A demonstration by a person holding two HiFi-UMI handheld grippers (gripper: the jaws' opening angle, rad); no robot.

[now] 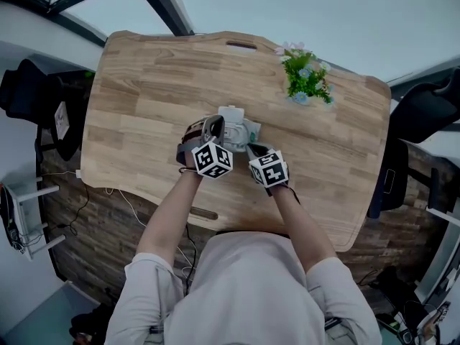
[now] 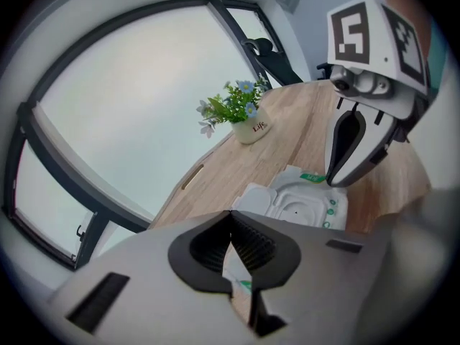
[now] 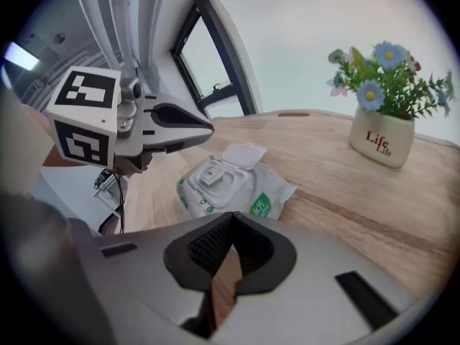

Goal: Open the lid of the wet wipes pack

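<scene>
Wet wipes pack [image 3: 228, 190] lies untouched, lid [image 3: 241, 154] open at its 12 o'clock; left gripper [image 2: 231, 218] and right gripper [image 3: 233, 217] fingers together, empty.

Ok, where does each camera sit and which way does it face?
Head view: on the person's head, facing steeply down at the table and wipes pack; both forearms, left gripper and right gripper show.
Left gripper view: on the left gripper, along its shut jaws toward the pack; right gripper shows.
Right gripper view: on the right gripper, facing the pack; left gripper shows.
Shared by both gripper views: pack, open lid, flower pot.
</scene>
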